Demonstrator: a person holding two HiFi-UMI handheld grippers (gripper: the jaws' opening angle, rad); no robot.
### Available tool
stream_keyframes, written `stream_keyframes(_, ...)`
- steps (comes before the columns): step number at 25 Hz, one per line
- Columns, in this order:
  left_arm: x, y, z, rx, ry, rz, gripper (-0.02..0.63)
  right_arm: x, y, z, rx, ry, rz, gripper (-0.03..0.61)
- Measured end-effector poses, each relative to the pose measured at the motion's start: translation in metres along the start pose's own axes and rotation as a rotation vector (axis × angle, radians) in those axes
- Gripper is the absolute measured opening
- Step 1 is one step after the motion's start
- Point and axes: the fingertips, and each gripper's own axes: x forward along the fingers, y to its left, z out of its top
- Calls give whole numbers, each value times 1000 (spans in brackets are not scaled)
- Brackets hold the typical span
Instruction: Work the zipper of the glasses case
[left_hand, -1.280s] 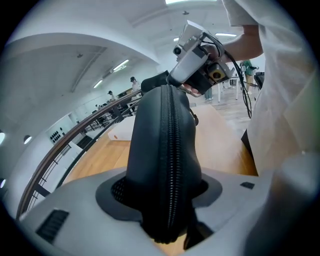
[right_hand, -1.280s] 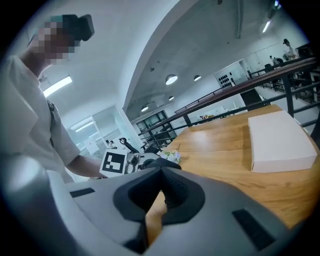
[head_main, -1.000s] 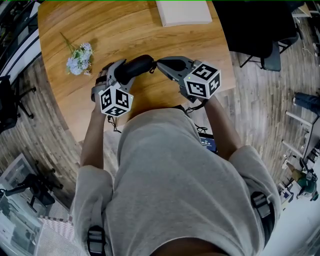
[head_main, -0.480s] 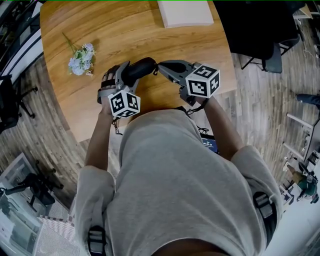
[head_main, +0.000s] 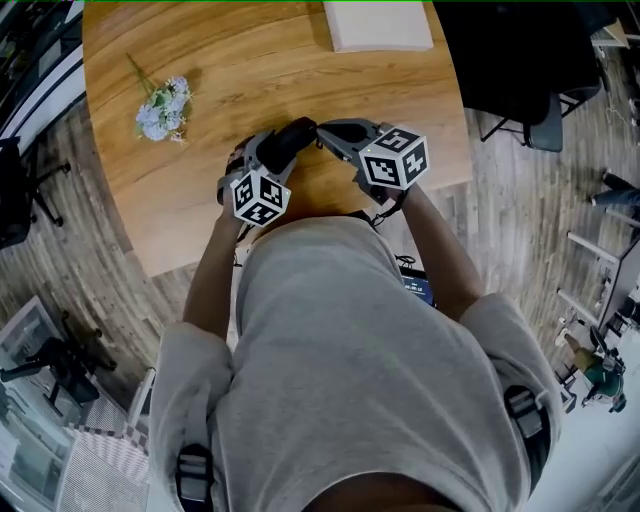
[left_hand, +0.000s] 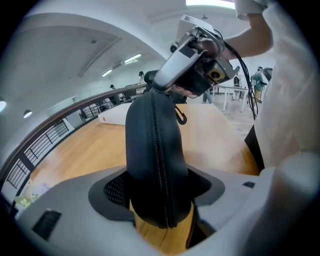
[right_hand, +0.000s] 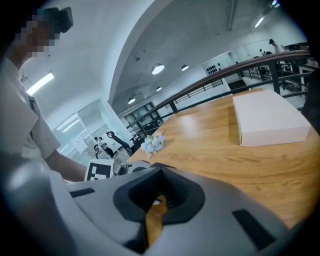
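The black glasses case (head_main: 293, 137) is held just above the round wooden surface (head_main: 230, 60), toward its 6 o'clock edge and close in front of the person's grey shirt (head_main: 350, 380). Each end of it is met by a gripper.

The left hand-held gripper (head_main: 272, 156) takes the end of the case at 8 o'clock. In the left gripper view the case stands up between its jaws, with the zipper (left_hand: 159, 150) running as a closed line along the middle of the side that faces the camera. These jaws stand wide and have just been opening a little. The case sits between them, and the pads lie against both of its flanks. A small dark loop (left_hand: 181, 118) hangs off the case near its far end.

The right hand-held gripper (head_main: 322, 128) reaches in from 3 o'clock, and its jaws are pressed together. In the left gripper view its tips sit at the far end of the case, right where the zipper line ends. Whether they pinch the zipper pull is too small to tell.

A sprig of pale blue flowers (head_main: 162, 108) lies on the surface at 10 o'clock from the case, well apart from it. A flat white box (head_main: 380, 25) rests at 1 o'clock, near the far edge.
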Motion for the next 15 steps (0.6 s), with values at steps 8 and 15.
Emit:
stream_keyframes(8,9,-6,-17,91,83,0,285,14,-37,-47,143,42,-39,25)
stream_keyframes(15,11,-3,-13,176,127,28,296,21,-54,-58,349,1,-25,25)
